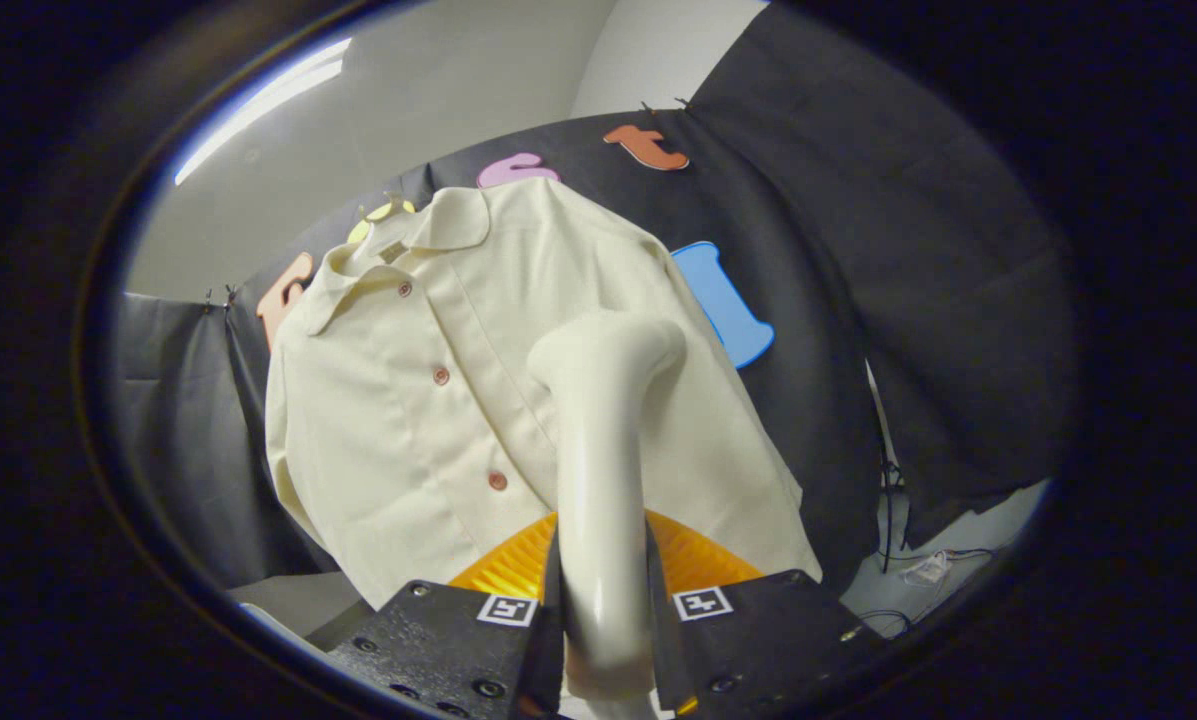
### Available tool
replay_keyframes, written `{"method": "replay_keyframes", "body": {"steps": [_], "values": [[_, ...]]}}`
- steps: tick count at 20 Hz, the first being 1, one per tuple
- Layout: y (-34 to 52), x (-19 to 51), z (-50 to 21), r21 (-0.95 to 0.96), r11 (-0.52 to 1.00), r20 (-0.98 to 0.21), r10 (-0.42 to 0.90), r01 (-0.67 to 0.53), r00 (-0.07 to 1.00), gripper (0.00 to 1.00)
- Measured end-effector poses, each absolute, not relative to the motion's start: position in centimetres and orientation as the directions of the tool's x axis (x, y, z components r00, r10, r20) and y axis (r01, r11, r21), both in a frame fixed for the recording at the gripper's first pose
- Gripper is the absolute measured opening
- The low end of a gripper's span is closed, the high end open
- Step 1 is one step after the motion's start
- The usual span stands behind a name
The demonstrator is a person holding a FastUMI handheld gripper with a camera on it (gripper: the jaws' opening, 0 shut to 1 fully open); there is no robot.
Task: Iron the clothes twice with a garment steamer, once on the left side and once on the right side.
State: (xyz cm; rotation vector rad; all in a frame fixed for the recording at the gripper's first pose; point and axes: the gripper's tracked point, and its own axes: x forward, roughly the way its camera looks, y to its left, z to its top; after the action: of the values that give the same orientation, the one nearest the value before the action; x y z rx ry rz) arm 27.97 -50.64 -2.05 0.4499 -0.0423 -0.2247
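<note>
A cream buttoned shirt (428, 400) with a rounded collar hangs on a hanger against the booth's black wall, tilted in my view. My gripper (603, 600) is shut on the cream handle of the garment steamer (598, 450), which stands up between the two fingers. The steamer's bent head points at the shirt's front, to the right of the button row and about level with the middle button. Whether the head touches the cloth I cannot tell. An orange ribbed part (698, 560) of the steamer shows just behind the handle, above the fingers.
Black cloth walls (858, 300) close in behind and to the right of the shirt. A pale floor with loose cables (908, 580) lies at the lower right. A ceiling light strip (258, 110) runs overhead.
</note>
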Motion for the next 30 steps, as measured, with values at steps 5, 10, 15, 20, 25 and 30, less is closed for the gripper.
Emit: {"method": "replay_keyframes", "body": {"steps": [5, 10, 15, 20, 25, 30], "values": [[-50.3, 27.0, -6.7, 0.439, 0.867, -0.077, -0.226, 0.237, 0.971, 0.35], [-49.9, 26.0, -10.6, 0.451, 0.852, -0.132, -0.229, 0.264, 0.964, 0.35], [-49.7, 25.0, -14.1, 0.454, 0.839, -0.196, -0.233, 0.299, 0.952, 0.35], [-49.6, 23.5, -16.7, 0.457, 0.825, -0.246, -0.243, 0.333, 0.938, 0.35], [-49.5, 22.2, -18.6, 0.472, 0.799, -0.287, -0.260, 0.373, 0.922, 0.35], [-49.0, 19.9, -19.3, 0.487, 0.771, -0.310, -0.286, 0.410, 0.907, 0.35]]}}
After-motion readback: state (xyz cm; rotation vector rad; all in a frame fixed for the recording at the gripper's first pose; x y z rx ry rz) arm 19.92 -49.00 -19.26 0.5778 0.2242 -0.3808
